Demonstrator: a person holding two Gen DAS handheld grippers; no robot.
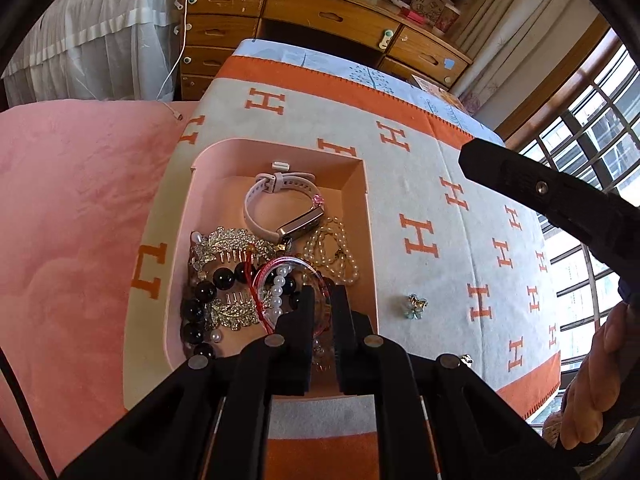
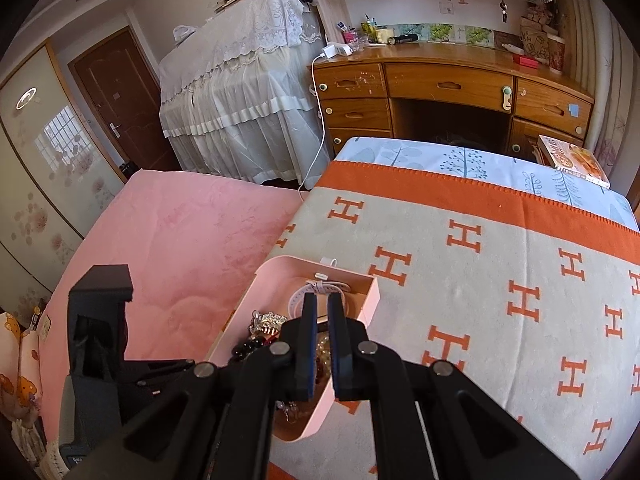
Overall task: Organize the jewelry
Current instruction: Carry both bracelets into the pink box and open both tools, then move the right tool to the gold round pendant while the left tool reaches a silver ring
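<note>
Where orange "H" letters repeat across the blanket, a pink box of jewelry sits near its left edge, beside open cloth. Left gripper is clenched on a clear bangle over the box; right gripper hangs clenched and empty. A blue flower brooch lies just outside the box.

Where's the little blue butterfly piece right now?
In the left wrist view, the butterfly piece lies on the H-patterned blanket, just right of the pink box and outside it.

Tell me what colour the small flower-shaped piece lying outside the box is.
Light blue with gold edging: the flower-shaped piece, seen best in the left wrist view.
</note>
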